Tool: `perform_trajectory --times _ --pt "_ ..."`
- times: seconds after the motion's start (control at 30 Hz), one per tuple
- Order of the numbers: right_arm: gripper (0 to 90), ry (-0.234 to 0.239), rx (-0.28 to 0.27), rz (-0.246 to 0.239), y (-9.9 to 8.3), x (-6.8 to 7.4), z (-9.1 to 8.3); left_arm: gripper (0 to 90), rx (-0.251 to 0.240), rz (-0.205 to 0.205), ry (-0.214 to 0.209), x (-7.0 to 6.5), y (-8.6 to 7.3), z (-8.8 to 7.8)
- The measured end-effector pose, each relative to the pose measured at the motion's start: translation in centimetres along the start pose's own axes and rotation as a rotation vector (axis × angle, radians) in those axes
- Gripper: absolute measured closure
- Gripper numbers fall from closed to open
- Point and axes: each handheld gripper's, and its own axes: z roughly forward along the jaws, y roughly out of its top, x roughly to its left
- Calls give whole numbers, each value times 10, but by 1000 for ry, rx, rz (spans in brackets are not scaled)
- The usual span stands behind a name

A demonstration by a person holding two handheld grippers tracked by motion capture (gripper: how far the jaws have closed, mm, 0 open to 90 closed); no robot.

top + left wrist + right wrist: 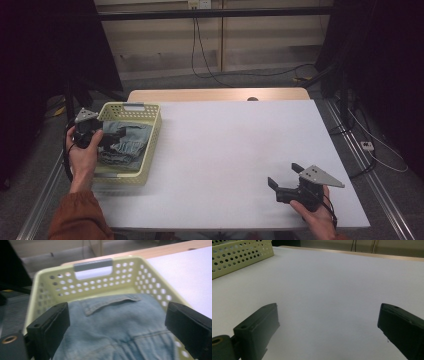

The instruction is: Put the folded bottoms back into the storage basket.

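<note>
A pale yellow perforated basket [150, 112] stands at the table's left side, with a folded blue denim garment [131, 136] inside it. My left gripper [114, 139] reaches over the basket's left wall, open. In the left gripper view its jaws stand wide apart just above the denim garment [117, 320], with the basket's far wall and handle slot [100, 280] behind; the left gripper [117, 327] holds nothing. My right gripper [283, 174] hovers low over the white table [235, 145] near the front right corner, open and holding nothing, as the right gripper view shows for this right gripper [329, 332].
The basket's corner [239, 255] shows far off in the right gripper view, across bare white tabletop [332, 285]. A wooden strip [215, 95] runs along the table's far edge. Cables lie on the floor behind and to the right.
</note>
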Motion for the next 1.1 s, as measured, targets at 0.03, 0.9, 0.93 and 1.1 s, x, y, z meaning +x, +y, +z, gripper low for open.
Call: perform_trajectory --times 0.03,0.9,0.93,1.1 --pt "36 -3 -1 6 0 0 0 68 5 9 12 -1 0 -1" --pt "35 -8 -7 6 1 2 0 68 -75 79 32 -34 -20 -43" --pt "35 -8 -6 5 1 2 0 67 -78 81 33 -35 -21 -44" --pt "35 -7 -2 6 0 2 1 64 -72 71 6 -39 -25 -48"
